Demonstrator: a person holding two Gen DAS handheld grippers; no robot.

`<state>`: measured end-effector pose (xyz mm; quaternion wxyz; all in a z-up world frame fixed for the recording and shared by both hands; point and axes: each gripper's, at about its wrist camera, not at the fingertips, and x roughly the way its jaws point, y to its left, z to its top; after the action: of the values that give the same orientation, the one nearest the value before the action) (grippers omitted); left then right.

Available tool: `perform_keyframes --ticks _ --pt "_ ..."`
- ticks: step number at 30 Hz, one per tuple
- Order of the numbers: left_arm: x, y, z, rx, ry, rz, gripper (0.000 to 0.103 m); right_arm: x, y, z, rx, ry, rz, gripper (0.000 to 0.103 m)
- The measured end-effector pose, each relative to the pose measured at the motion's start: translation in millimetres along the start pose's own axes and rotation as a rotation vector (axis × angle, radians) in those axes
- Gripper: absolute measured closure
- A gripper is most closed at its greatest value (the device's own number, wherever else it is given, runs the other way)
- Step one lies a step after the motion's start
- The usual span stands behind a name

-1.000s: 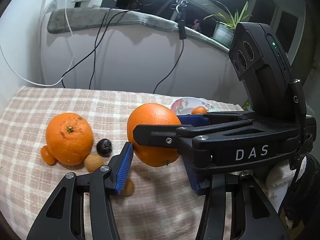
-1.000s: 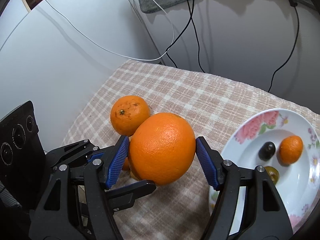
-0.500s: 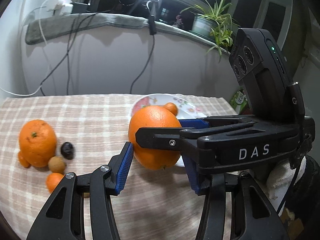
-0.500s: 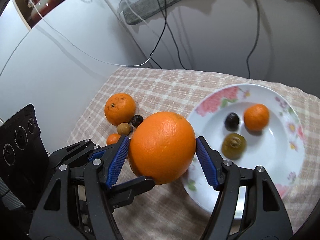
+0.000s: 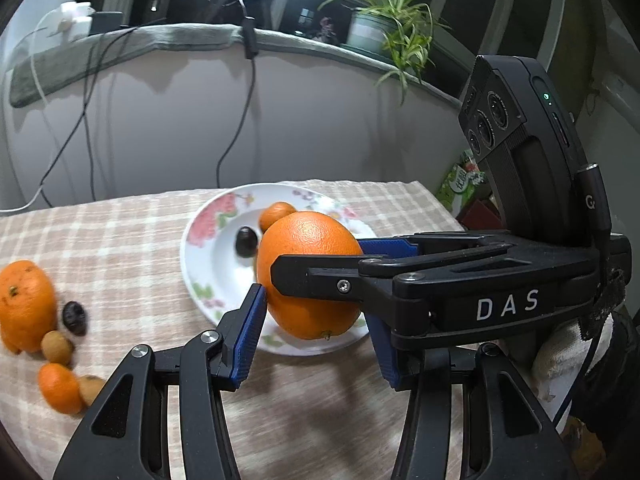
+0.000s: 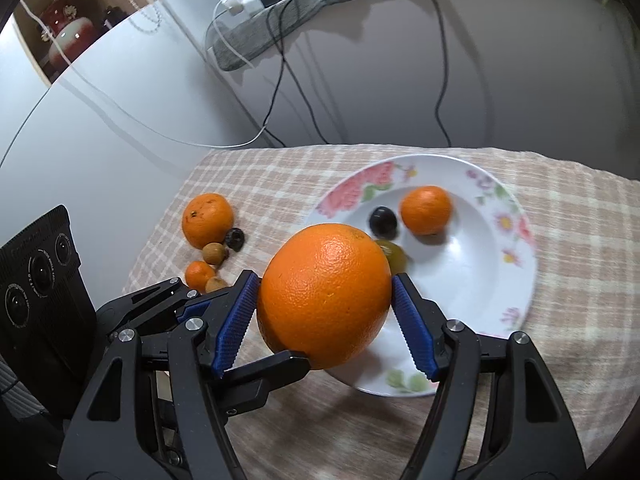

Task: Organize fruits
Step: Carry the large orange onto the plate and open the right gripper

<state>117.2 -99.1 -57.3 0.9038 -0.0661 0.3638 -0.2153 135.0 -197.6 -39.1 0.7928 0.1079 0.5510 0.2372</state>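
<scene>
A: What is the right gripper [image 5: 362,276] holding?
B: It is gripping a large orange [image 5: 308,274] above the near rim of the flowered plate [image 5: 208,240].

A: What is lying on the checked cloth [image 5: 120,240]?
B: Another orange [image 5: 24,306] is sitting at the left edge, with small fruits [image 5: 60,360] beside it.

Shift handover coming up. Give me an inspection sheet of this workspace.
Surface: checked tablecloth.
Job's things: large orange held above the floral plate; plate holds a mandarin, dark fruit, greenish fruit; second orange and small fruits on the cloth.
Clutter: nothing seen.
Grippers: right gripper clamps the orange; left gripper empty, jaws apart.
Cables: black cable, white charger lead.
Surroundings: potted plant on sill.
</scene>
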Motion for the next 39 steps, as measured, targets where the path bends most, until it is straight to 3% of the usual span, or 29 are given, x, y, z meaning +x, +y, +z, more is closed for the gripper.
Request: perform_keyframes --ticks 15,28,39 --pt "23 -19 2 0.025 0.043 -0.021 0.055 -9 -33 -9 0.047 0.006 -0.039 0.032" --pt "18 -18 5 0.038 0.040 -0.001 0.055 -5 -32 -8 0.042 0.001 -0.054 0.031" --pt "4 -5 1 0.010 0.025 0.018 0.054 -29 -32 -5 0.049 -0.083 -0.109 0.028"
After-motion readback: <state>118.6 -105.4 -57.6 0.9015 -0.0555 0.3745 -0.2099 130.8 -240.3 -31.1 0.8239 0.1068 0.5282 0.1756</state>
